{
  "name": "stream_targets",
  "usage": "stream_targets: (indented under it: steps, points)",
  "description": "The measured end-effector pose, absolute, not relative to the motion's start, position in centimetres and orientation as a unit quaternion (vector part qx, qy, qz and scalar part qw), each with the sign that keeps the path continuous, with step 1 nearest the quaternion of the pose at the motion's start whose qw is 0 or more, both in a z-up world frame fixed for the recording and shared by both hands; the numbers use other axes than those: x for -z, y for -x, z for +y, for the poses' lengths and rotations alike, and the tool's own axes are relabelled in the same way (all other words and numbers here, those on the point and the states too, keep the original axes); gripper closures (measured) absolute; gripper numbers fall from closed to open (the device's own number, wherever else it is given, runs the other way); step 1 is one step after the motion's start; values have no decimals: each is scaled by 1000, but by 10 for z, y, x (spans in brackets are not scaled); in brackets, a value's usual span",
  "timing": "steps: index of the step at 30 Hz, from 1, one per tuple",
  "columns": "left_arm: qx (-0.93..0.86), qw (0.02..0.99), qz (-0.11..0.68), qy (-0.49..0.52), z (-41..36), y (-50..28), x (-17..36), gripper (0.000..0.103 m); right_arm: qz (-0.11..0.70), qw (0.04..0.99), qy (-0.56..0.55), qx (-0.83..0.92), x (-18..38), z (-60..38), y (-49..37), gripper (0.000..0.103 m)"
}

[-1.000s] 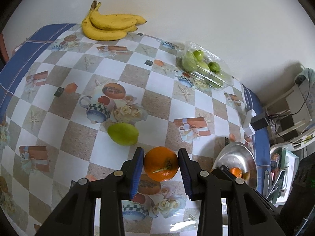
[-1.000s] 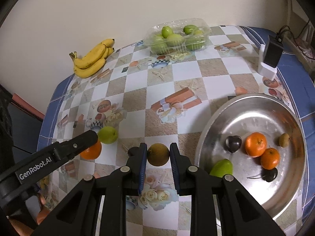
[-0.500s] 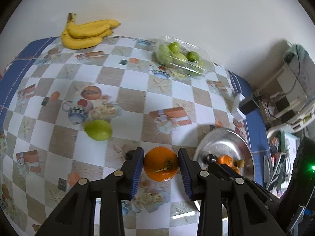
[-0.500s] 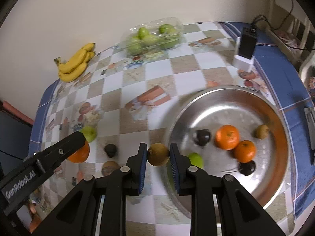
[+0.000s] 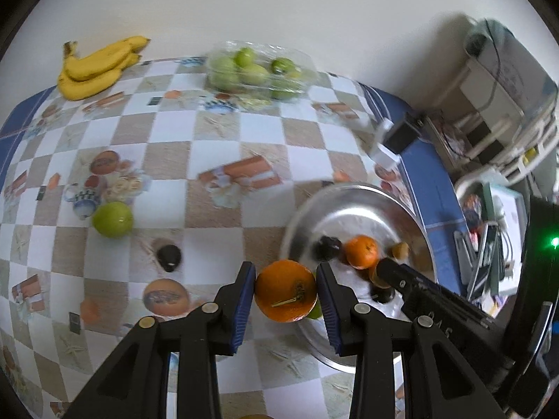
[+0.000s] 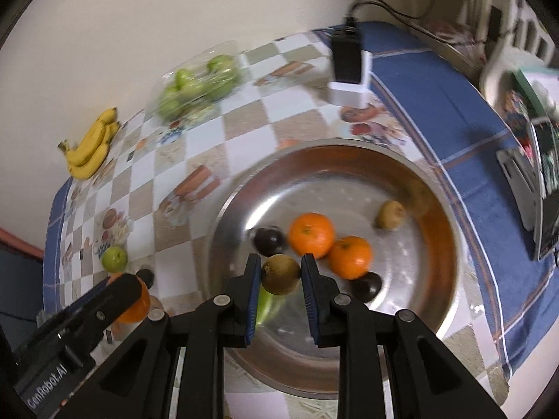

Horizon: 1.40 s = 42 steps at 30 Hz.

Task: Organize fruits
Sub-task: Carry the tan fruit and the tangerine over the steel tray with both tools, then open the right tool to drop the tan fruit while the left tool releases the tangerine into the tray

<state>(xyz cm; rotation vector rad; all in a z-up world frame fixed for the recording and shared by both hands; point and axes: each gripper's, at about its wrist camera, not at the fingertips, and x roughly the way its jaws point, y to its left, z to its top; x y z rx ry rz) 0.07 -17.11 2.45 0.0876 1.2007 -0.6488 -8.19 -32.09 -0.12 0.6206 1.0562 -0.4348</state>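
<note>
My left gripper (image 5: 285, 288) is shut on an orange (image 5: 285, 290) and hangs over the near-left rim of the steel bowl (image 5: 412, 216). My right gripper (image 6: 281, 274) is shut on a brown kiwi (image 6: 280, 274) above the bowl (image 6: 349, 160), which holds two oranges (image 6: 311, 234), a dark fruit (image 6: 268, 240), another dark fruit (image 6: 367, 284), a kiwi (image 6: 390, 214) and a green fruit (image 6: 262, 305) partly hidden under the fingers. On the tablecloth to the left lie a green apple (image 5: 112, 219) and a dark fruit (image 5: 169, 256).
A banana bunch (image 5: 97, 67) and a clear plastic box of green fruit (image 5: 256, 71) lie at the far edge by the wall. A black charger on a white block (image 6: 349, 66) stands behind the bowl. Shelves and clutter sit past the table's right edge.
Both grippers have carried their fruit to the right, from over the tablecloth to the bowl. The kiwi is now over the bowl's inside and the orange at its rim. Neither grip has changed.
</note>
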Motion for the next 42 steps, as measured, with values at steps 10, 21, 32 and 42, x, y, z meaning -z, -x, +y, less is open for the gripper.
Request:
stream_targets:
  steps: [10,21,32,42]
  points:
    - [331,754,559,-103,-212,33,-11,64,491,784,-305,227,3,-341,108,78]
    - [328,724,599,-100,-220,36,19,64,525,753,-318,240,26,-351,119,78]
    - [321,716,612,-99,-221,36,28,64,541,739,-323,239,36,-350,118,78]
    - [319,716,615,-87,-218,31,25,61,544,738,-321,237,36,-348,117,78]
